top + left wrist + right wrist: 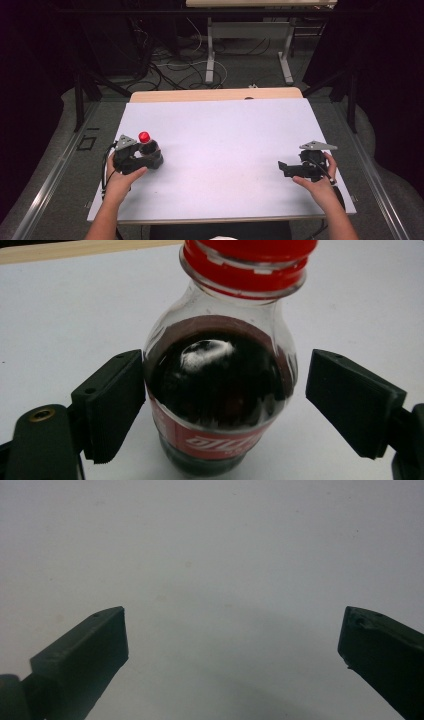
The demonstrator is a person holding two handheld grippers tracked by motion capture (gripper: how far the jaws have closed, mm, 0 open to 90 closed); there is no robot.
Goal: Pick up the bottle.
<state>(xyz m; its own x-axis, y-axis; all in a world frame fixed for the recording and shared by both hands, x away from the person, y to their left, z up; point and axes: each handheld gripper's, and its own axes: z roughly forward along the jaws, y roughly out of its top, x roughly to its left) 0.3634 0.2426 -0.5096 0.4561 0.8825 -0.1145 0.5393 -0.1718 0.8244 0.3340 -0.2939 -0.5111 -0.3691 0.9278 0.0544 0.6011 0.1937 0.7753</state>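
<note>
One clear plastic bottle of dark drink with a red cap (220,375) stands left of centre on the white surface (220,145), its cap cropped at the frame top. The left gripper (220,405) brackets it: one pad touches, the other stands apart. The right gripper (232,645), lower right, gapes empty.

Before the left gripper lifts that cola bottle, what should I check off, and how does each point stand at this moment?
1. Bottle between the left gripper fingers: ok.
2. Both fingers pressing on it: not ok; one finger looks to touch, the other stands off with a gap.
3. Bottle upright on the table: ok.
4. Red cap on: ok; how tight, cannot tell.
5. Right gripper open, holding nothing and far from the bottle: ok.
6. Table around the bottle free of other things: ok.
</note>
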